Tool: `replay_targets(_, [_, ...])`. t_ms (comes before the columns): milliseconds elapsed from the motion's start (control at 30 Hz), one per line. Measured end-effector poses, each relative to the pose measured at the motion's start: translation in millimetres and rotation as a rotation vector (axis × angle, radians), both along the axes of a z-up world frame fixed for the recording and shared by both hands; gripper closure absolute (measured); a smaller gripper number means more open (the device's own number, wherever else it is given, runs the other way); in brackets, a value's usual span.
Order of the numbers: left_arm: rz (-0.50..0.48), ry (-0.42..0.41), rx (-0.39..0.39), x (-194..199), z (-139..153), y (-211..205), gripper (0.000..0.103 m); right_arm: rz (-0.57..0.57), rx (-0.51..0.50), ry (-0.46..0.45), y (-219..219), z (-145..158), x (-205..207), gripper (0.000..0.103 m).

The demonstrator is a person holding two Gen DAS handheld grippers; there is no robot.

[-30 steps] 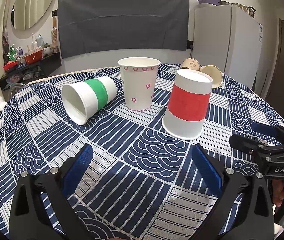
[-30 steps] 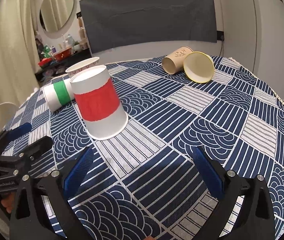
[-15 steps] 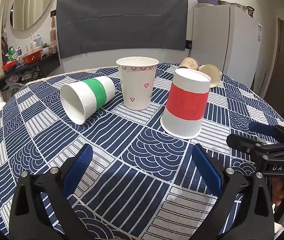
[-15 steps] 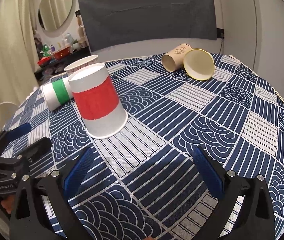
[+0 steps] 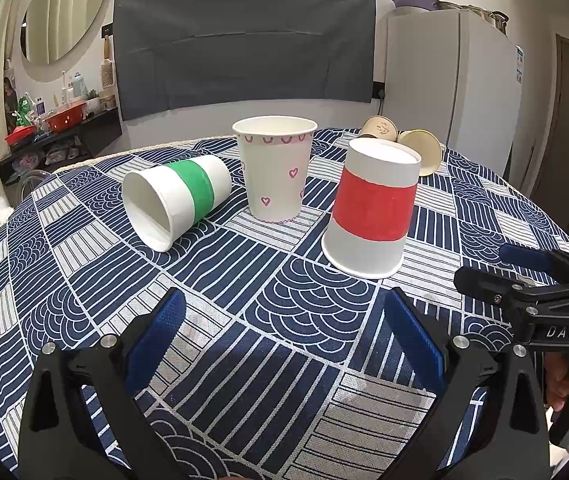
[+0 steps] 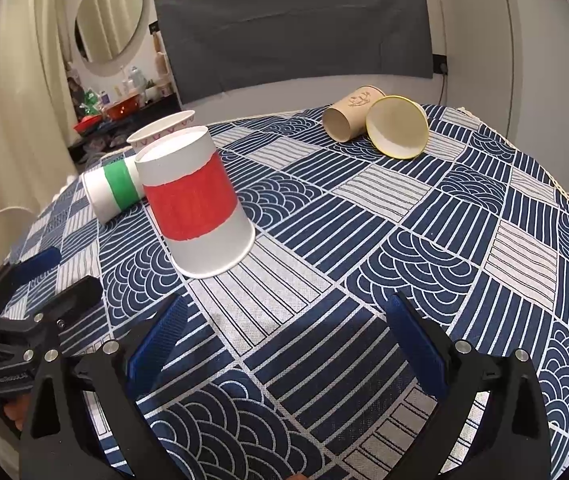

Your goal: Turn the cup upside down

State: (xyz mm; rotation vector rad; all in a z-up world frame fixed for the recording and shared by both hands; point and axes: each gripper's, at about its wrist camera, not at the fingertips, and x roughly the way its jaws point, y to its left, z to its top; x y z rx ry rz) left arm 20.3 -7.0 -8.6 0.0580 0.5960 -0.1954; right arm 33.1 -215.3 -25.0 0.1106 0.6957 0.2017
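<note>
tablecloth (image 5: 212,344) beneath right gripper (image 5: 480,268) marked "das".

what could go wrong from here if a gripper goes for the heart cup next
The heart cup stands upright between the green-band cup, lying on its side, and the upside-down red-band cup. Wide-open fingers may nudge either neighbour; the green one could roll. The thin paper wall may also crush if squeezed hard.
</note>
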Motion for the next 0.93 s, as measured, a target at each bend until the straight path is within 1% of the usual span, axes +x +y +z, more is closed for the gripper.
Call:
replay_targets(533, [-0.012,-0.009,0.019,-1.6,0.0,-4.6,0.006,-0.001,0.005,-0.006,-0.1,0.1,-1.1,0.008])
replay_targets(833, [0.012,-0.004,-0.003,0.0,0.4,0.0,0.006,-0.006,0.011,-0.008,-1.6,0.2,-1.1,0.008])
replay_targets(933, [0.005,-0.005,0.000,-0.3,-0.1,-0.8,0.006,-0.006,0.007,-0.009,-1.2,0.3,-1.1,0.008])
